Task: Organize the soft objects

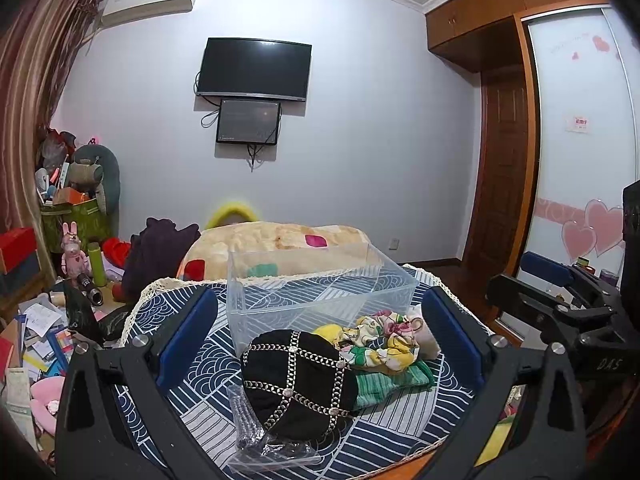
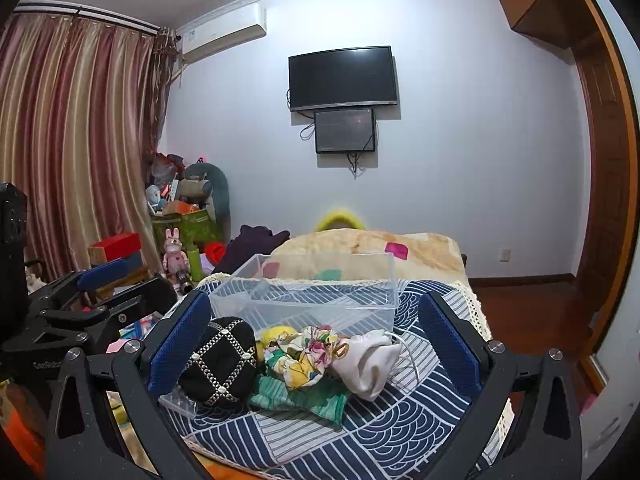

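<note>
A pile of soft things lies on the blue patterned cloth in front of an empty clear plastic bin. It holds a black hat with chain trim, a floral scrunchie, a green striped cloth and a white cloth. My left gripper is open, its blue pads either side of the pile and held above it. My right gripper is open the same way over the pile, in front of the bin. The left gripper's body also shows at the left of the right wrist view.
A clear plastic packet lies by the hat. A folded blanket sits behind the bin. Cluttered boxes and toys fill the floor at left. A wardrobe stands right, with wooden floor beside the table.
</note>
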`<state>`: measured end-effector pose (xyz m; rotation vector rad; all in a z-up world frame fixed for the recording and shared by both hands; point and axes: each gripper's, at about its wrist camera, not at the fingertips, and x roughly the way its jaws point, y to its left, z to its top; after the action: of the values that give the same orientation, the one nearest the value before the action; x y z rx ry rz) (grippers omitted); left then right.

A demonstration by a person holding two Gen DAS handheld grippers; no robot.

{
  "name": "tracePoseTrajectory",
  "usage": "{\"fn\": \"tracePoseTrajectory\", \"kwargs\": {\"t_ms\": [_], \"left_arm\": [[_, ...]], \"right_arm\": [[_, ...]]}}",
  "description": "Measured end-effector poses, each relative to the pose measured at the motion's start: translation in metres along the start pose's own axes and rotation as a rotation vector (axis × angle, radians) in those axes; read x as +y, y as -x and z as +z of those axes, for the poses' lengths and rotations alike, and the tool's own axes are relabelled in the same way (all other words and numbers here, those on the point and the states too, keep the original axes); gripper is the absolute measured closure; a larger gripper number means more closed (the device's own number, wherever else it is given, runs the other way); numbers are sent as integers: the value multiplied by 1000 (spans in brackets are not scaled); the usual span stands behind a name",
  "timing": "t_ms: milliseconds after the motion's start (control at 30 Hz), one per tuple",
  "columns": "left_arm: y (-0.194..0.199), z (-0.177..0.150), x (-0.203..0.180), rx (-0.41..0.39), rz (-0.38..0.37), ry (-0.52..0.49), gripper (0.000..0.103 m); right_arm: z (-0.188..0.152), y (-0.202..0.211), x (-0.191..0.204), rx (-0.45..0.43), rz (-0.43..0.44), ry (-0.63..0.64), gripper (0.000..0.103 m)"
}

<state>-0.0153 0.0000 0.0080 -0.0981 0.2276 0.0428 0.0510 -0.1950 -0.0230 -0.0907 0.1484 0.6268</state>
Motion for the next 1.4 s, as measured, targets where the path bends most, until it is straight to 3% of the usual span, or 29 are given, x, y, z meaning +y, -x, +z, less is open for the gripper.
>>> {"fn": "tracePoseTrajectory", "kwargs": {"t_ms": [567,767,1033,1200,1400], "left_arm": [[-3,-3,0,15,-11,5,0],[-21,-11,7,77,-47,29,0],[-63,-34,31,211,-26,124,0],[-82,-50,38,279,-33,143,18],[-98,-64,40,331,-31,138,29]], "right_arm": [[-4,0,1,-2,-1,1,0],[-9,-10,-8,19,-14,-31,0],[-28,-36,-27,113,-43,-91,3],[-43,-52,-36,184,-63,-107,13],[-52,-63,-40,237,-74,-120,27]]}}
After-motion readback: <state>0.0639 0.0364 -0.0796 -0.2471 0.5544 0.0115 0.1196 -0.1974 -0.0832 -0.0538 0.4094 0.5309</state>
